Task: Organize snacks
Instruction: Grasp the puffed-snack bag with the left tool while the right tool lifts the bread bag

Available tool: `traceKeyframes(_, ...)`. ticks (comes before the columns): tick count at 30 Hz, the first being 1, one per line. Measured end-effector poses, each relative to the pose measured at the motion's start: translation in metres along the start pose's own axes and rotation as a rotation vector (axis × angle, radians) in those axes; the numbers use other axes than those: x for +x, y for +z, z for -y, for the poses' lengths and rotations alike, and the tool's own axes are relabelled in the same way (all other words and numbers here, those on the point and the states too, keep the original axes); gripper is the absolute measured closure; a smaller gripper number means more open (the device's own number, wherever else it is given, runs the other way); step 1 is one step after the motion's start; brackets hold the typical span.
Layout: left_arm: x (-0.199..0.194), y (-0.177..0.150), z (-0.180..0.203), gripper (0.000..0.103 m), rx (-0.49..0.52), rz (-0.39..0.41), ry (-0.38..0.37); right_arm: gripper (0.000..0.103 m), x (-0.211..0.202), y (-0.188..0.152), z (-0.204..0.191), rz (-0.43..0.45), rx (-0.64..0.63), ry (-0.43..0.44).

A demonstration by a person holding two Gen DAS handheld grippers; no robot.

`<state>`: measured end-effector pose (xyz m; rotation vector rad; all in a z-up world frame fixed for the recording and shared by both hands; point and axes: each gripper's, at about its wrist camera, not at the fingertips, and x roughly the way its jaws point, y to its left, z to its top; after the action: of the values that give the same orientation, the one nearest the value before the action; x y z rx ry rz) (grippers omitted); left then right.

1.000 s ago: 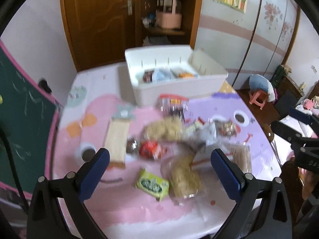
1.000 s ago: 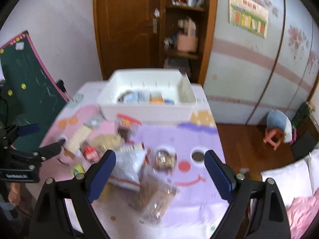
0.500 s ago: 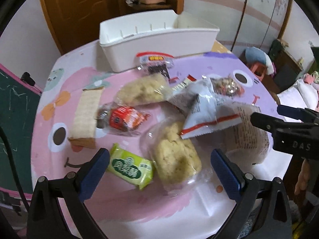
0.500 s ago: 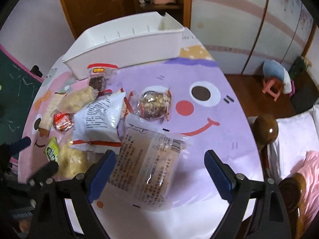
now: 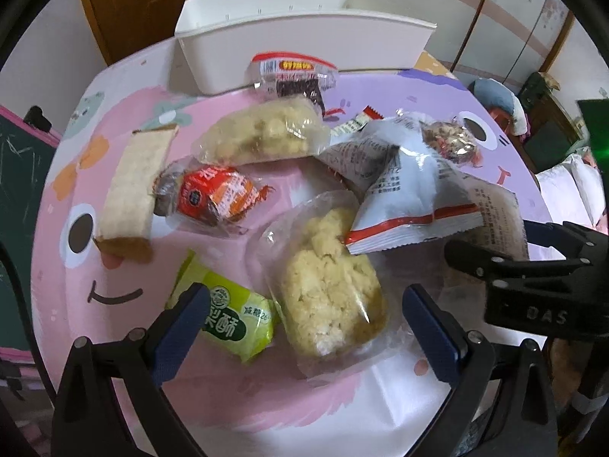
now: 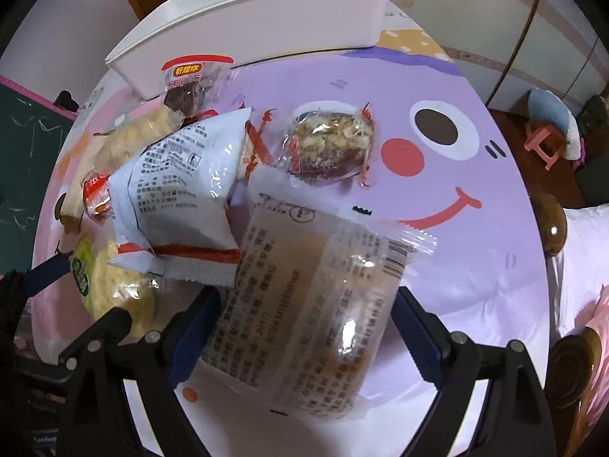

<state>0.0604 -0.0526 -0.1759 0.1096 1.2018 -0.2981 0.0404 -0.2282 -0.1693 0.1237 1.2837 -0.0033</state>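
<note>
Several wrapped snacks lie on the cartoon-print table. My left gripper (image 5: 304, 323) is open, its jaws either side of a clear pack of yellow crumbly cake (image 5: 327, 282) and a green packet (image 5: 232, 320). My right gripper (image 6: 304, 327) is open around a long clear-wrapped cake bar (image 6: 316, 304). A white-and-red bag (image 6: 182, 198) lies left of the bar, and also shows in the left wrist view (image 5: 407, 190). The white bin (image 5: 300, 45) stands at the far edge; it also shows in the right wrist view (image 6: 259, 23).
Also on the table are a red-wrapped snack (image 5: 213, 194), a beige wafer bar (image 5: 133, 186), a second crumbly cake pack (image 5: 262, 133), a red-topped dark snack (image 5: 293, 76) and a nut cake (image 6: 331, 144). A green chalkboard (image 5: 19, 175) stands left.
Both grippers have moved down and forward, close over the snacks. The left now straddles the crumbly cake, the right straddles the long bar. Both stayed open.
</note>
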Motion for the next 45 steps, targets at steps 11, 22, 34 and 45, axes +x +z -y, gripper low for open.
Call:
traceKeyframes(11, 0.018, 0.006, 0.019, 0.035, 0.048, -0.032, 0.008, 0.023, -0.010, -0.014, 0.016, 0.029, -0.065, -0.028)
traceKeyframes(22, 0.017, -0.005, 0.013, 0.047, 0.022, -0.044, -0.033, 0.025, -0.011, -0.015, 0.018, 0.045, -0.061, -0.015)
traceKeyframes(34, -0.047, -0.017, -0.007, 0.047, -0.022, 0.093, -0.022, 0.032, -0.031, -0.027, 0.021, 0.042, -0.012, 0.084)
traceKeyframes(45, -0.107, -0.012, -0.010, 0.047, -0.017, 0.189, 0.006, 0.033, -0.096, -0.029, -0.001, 0.189, -0.060, 0.099)
